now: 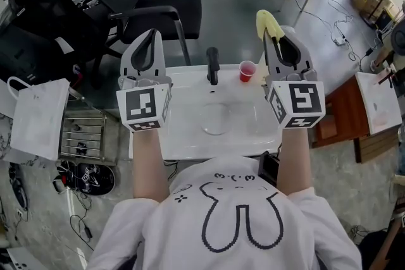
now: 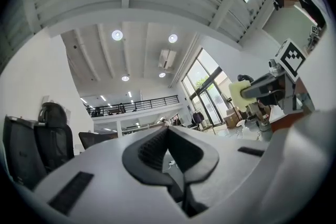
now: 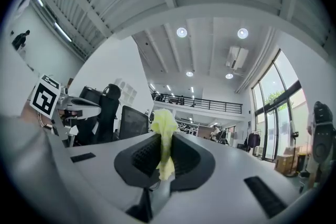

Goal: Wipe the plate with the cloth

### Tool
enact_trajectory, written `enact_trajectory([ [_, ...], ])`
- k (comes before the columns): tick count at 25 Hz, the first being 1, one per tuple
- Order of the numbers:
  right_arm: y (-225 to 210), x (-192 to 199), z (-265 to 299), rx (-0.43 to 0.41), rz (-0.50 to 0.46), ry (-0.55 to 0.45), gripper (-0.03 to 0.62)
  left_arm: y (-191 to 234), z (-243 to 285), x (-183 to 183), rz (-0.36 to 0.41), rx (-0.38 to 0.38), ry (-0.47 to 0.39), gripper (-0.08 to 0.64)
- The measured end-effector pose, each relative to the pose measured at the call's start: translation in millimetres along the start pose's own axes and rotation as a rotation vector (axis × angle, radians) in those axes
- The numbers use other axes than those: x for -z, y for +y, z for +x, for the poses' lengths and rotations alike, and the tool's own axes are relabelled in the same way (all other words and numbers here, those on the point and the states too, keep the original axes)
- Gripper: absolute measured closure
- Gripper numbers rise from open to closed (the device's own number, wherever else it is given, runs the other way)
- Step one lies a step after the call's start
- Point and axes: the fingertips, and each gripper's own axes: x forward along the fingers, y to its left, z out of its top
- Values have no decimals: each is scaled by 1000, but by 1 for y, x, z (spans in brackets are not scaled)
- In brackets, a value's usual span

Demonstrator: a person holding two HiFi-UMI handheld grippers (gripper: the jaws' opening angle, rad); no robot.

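Over the white sink (image 1: 180, 136), at the left, the left gripper (image 1: 152, 36) is held up, its jaws pressed together with nothing between them. Further right, a black tap (image 1: 212, 66) is seen at the sink's far rim, and what looks like a clear plate (image 1: 216, 118) is seen lying in the basin. A red cup (image 1: 247, 71) is set just beside the tap. At the right, the yellow cloth (image 1: 268, 22) is clamped in the right gripper (image 1: 281, 41), well apart from the plate.
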Motion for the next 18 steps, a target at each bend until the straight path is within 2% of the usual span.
enact_trajectory([
  [6, 1, 3, -1, 5, -3, 5, 541, -2, -1, -6, 5, 19, -22, 551],
  [18, 9, -1, -1, -20, -6, -8, 541, 2, 1, -10, -43, 27, -31, 551],
])
